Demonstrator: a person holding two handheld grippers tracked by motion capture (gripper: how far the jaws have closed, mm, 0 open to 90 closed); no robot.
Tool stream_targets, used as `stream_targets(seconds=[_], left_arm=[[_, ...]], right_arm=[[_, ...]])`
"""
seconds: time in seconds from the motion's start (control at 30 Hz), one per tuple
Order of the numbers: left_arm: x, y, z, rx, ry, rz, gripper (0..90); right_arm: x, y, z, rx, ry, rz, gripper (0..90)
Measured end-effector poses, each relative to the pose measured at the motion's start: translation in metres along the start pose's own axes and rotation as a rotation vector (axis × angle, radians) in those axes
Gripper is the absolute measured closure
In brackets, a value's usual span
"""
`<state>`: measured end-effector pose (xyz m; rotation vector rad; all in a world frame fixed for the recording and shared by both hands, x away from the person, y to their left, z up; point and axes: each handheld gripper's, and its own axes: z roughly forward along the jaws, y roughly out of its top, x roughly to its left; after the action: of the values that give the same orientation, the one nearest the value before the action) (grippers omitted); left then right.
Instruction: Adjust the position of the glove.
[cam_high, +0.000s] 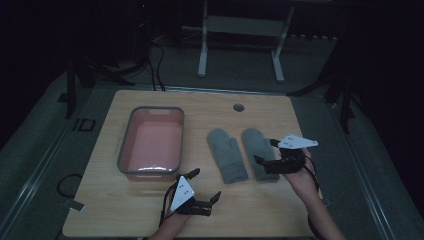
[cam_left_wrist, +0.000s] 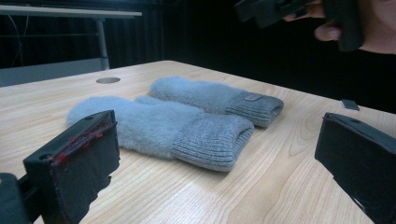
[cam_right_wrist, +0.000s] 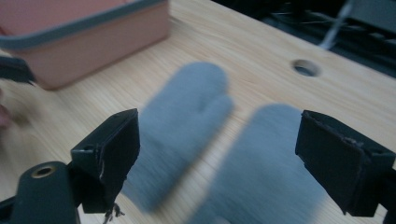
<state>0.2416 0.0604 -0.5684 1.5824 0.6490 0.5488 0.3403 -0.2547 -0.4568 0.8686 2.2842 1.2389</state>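
Two grey fuzzy mittens lie side by side on the wooden table, cuffs toward the person: the left mitten (cam_high: 227, 155) (cam_left_wrist: 154, 126) (cam_right_wrist: 187, 116) and the right mitten (cam_high: 259, 149) (cam_left_wrist: 210, 98) (cam_right_wrist: 266, 163). My right gripper (cam_high: 265, 151) (cam_right_wrist: 226, 158) hovers open just above the right mitten's cuff end, its jaws spread wide and holding nothing. My left gripper (cam_high: 205, 184) (cam_left_wrist: 215, 158) is open and low over the table's front, in front of the bin, and points at the mittens' cuffs from a short distance.
A pink bin with a grey rim (cam_high: 151, 140) (cam_right_wrist: 84, 42) stands left of the mittens and looks empty. A round cable hole (cam_high: 238, 107) (cam_right_wrist: 306, 67) (cam_left_wrist: 108, 80) sits near the table's far edge. A white frame (cam_high: 240, 30) stands on the floor beyond.
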Motion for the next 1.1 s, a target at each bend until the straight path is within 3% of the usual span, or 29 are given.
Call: stream_targets(seconds=[0.13, 0.27, 0.53, 0.7, 0.87, 0.93, 1.0, 1.1], left_arm=[[0.0, 0.0, 0.0, 0.0, 0.0, -0.001, 0.1], [0.0, 0.0, 0.0, 0.0, 0.0, -0.001, 0.1], [0.0, 0.0, 0.0, 0.0, -0.006, -0.007, 0.1], [0.0, 0.0, 0.0, -0.001, -0.007, -0.007, 0.1], [0.0, 0.0, 0.0, -0.002, -0.009, -0.01, 0.1], [0.0, 0.0, 0.0, -0.002, -0.011, -0.009, 0.1], [0.0, 0.0, 0.0, -0.002, -0.01, -0.009, 0.1], [0.001, 0.0, 0.0, -0.001, -0.011, -0.011, 0.1]], right_arm=[[0.007, 0.008, 0.027, 0.039, 0.062, 0.002, 13.7], [0.013, 0.014, 0.054, 0.072, 0.135, 0.04, 13.4], [0.022, 0.019, 0.106, 0.195, 0.139, 0.09, 10.8], [0.026, 0.018, 0.131, 0.227, 0.104, 0.058, 11.4], [0.028, 0.013, 0.151, 0.251, 0.0, 0.011, 39.1], [0.029, 0.008, 0.157, 0.277, 0.003, 0.008, 42.0], [0.034, 0.003, 0.162, 0.31, -0.03, -0.015, 44.1], [0.035, 0.002, 0.164, 0.309, -0.052, -0.009, 47.6]])
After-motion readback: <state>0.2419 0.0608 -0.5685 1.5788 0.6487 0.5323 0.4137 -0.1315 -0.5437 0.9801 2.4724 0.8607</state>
